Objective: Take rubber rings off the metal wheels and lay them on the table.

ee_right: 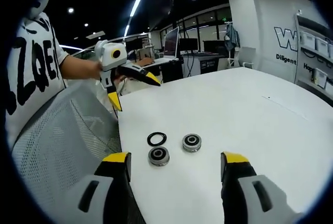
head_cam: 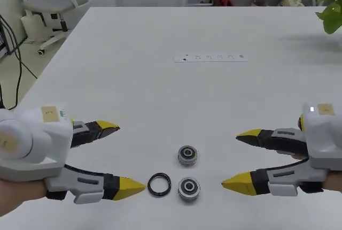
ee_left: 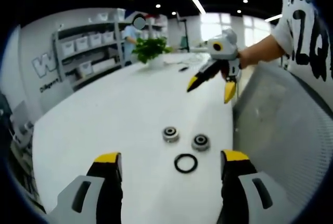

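Wide white table (head_cam: 171, 80) ahead, and both tools hover over its near part. The left gripper (head_cam: 131, 157) comes in from 8 o'clock in the head view, jaws spread wide with nothing between them. The right gripper (head_cam: 229, 160) mirrors it from 4 o'clock, jaws just as far apart and holding nothing. A flat white power strip (head_cam: 210, 58) lies up at 12 o'clock, well apart from the action. Down at 6 o'clock, between the two sets of yellow tips, sit the metal wheels, both flat on the table: the far wheel (head_cam: 187, 155) and, just beside it toward the person, the near wheel (head_cam: 188, 187). Smallest of all, a black rubber ring (head_cam: 159, 184) lies loose on the tabletop at 9 o'clock of the near wheel, close by but not touching (whether either wheel wears another ring, I can't tell).
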